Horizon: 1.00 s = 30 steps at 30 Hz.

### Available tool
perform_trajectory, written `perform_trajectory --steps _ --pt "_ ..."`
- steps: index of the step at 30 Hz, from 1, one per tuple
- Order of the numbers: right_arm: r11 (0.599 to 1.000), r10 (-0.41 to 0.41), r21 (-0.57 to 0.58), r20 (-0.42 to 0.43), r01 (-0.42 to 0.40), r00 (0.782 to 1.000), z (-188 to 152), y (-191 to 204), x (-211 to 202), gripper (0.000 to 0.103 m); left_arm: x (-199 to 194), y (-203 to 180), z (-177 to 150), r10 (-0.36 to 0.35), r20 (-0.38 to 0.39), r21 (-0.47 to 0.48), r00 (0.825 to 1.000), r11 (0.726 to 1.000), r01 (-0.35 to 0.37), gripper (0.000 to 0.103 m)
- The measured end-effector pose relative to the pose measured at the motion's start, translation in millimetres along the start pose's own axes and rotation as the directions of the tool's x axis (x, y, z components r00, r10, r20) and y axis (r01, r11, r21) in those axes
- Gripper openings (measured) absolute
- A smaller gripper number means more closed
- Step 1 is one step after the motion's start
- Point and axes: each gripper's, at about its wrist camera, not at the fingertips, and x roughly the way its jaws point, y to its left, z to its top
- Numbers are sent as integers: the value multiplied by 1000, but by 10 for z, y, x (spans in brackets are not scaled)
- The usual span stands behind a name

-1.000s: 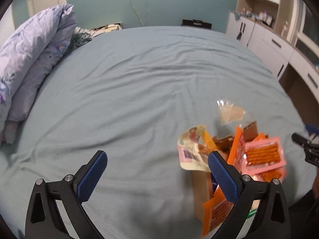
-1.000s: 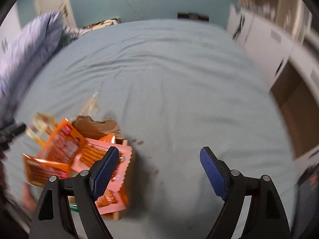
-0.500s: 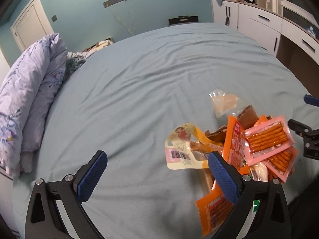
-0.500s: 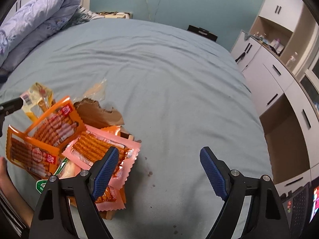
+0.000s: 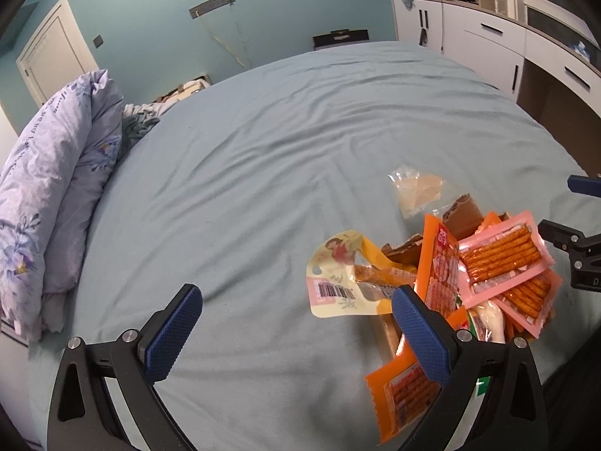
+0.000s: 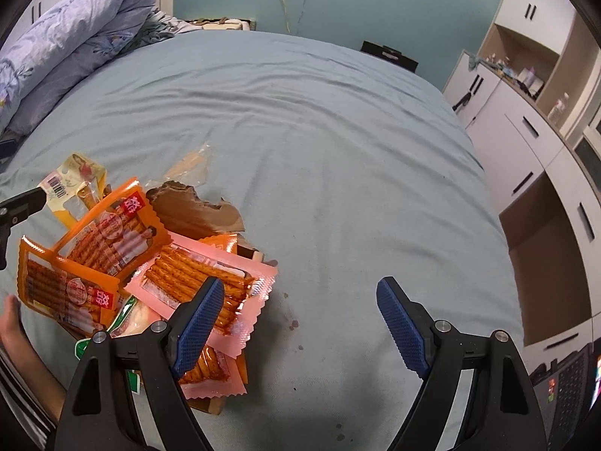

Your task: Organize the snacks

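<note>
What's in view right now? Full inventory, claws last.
pink stick-snack packs: two, pink with orange sticks, top of the pile, overlapping
orange snack packs: at least two, orange, left side of the pile in the right wrist view
yellow pouch: one, pale yellow with a barcode, at the pile's edge
clear wrapper: one, transparent, on the sheet just beyond the pile
cardboard box: one, brown with torn flaps, under the packs
bed sheet: one, grey-blue, under everything
duvet: one, lilac floral, bundled at the bed's edge
cabinets: white, along the wall
left claw: open, empty
right claw: open, empty
</note>
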Motion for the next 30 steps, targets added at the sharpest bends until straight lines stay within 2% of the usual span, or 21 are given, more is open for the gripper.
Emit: perform_trajectory --steps 30 --pt "1000 14 20 -11 -14 1000 -2 13 -13 83 -31 -60 13 -4 9 5 1000 1000 3 103"
